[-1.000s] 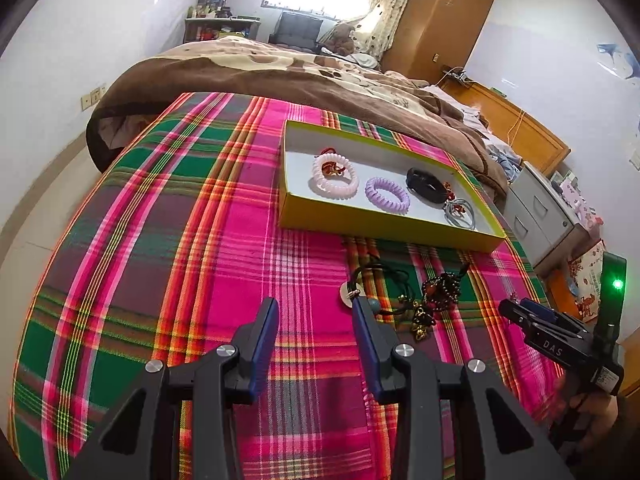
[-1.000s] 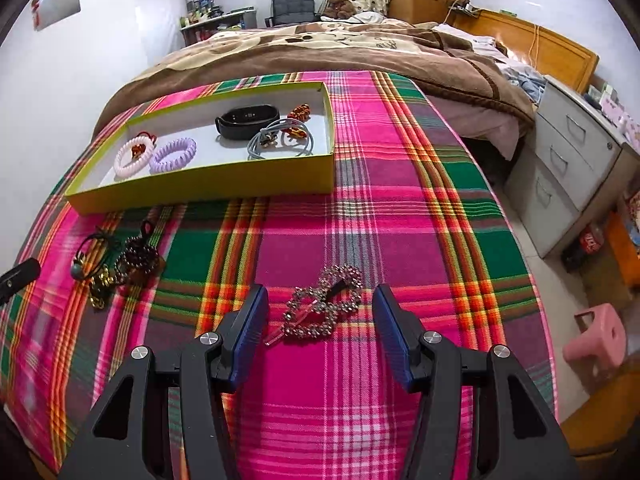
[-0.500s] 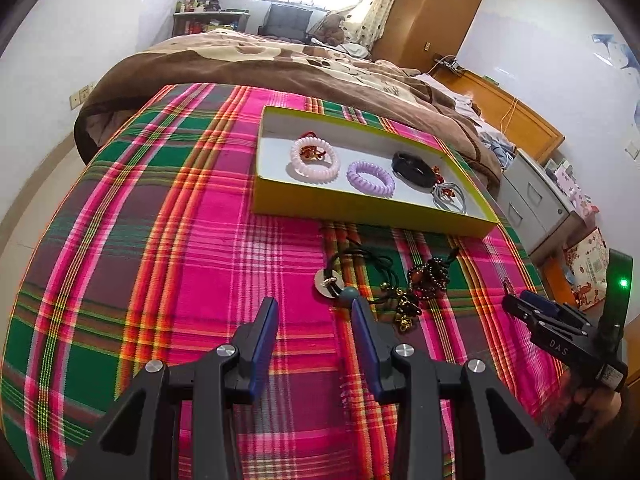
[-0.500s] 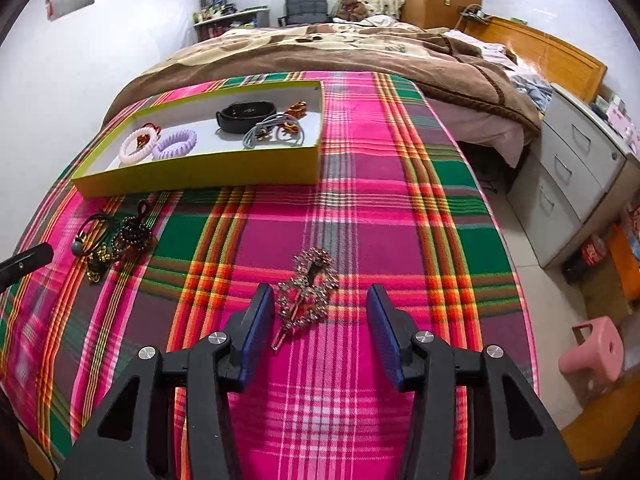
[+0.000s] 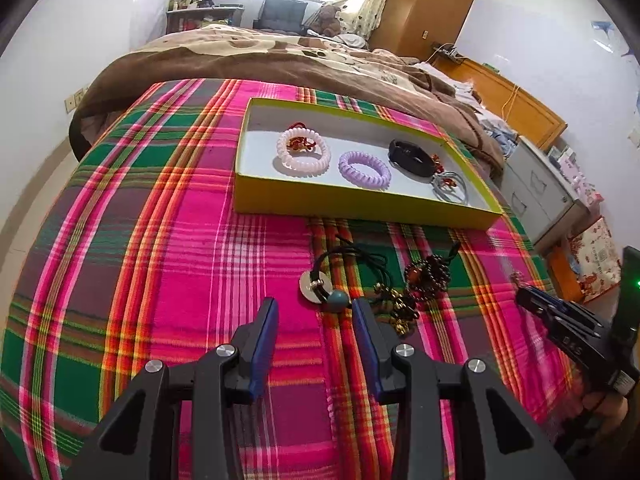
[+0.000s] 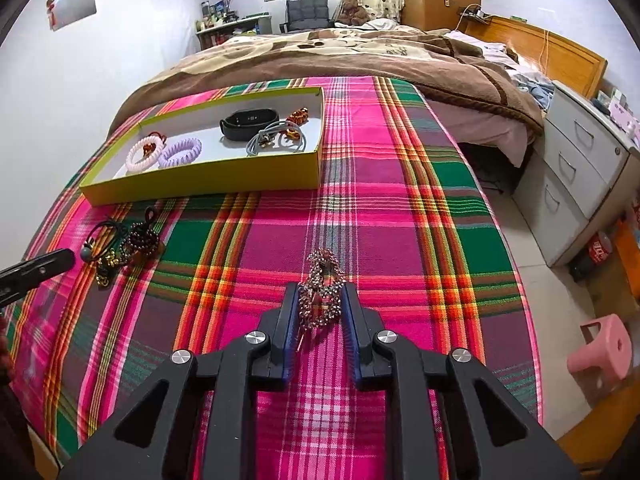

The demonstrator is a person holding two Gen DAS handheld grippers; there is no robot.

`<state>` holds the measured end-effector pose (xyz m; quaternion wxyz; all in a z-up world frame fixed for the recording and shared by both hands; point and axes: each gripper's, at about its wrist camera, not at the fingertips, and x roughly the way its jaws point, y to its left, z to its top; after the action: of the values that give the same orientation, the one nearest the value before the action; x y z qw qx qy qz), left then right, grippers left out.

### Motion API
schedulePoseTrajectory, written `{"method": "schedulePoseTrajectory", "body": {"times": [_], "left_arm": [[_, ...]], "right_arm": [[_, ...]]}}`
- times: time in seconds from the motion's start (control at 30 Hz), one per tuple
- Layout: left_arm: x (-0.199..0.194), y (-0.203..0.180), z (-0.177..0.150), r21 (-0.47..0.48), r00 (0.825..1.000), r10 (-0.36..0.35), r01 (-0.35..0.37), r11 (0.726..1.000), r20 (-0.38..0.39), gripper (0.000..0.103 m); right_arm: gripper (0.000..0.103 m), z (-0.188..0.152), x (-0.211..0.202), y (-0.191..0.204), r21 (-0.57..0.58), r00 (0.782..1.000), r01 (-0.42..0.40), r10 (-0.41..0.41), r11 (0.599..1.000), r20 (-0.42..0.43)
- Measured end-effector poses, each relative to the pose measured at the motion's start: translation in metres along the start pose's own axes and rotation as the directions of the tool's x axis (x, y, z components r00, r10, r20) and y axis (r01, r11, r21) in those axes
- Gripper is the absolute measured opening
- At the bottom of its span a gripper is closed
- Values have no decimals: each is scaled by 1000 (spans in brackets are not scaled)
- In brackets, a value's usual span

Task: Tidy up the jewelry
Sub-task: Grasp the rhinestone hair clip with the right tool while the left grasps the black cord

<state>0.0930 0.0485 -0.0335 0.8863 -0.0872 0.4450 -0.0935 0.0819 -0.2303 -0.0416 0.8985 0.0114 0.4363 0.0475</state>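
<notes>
The right tongs are seen closing around a rhinestone hair clip that lies on the plaid blanket of the bed; the clip is set between the two blue pads, which appear to touch its sides, while its far end sticks out past the fingertips. The left tongs are held wide over the same blanket, with nothing between the pads. Just ahead of them a tangle of jewelry is spread: a black cord necklace with a round silver pendant and a teal bead, and beside it a dark beaded bracelet with small gold pieces.

Farther up the blanket a shallow yellow-green box is placed. Inside it, from left to right in the left wrist view, are laid a pale pink spiral hair tie with a red ornament inside its ring, a lilac spiral hair tie, a black wristband, and grey hair ties with small orange pieces. A brown quilt is bunched beyond the box.
</notes>
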Motion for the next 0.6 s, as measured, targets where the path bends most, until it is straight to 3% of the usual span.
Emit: {"method": "schedulePoseTrajectory", "body": {"times": [0.23,0.6], "left_arm": [[17,-10,8,42,998,54,-53,998,-31,38],[26,-26,9,136,986,166,-164,977,-8,36]], "right_arm": [[21,0,-3,-3,13,1000,-14,14,1000,17],[21,4,-8,-2,-4,999,-33,33,999,36]]}}
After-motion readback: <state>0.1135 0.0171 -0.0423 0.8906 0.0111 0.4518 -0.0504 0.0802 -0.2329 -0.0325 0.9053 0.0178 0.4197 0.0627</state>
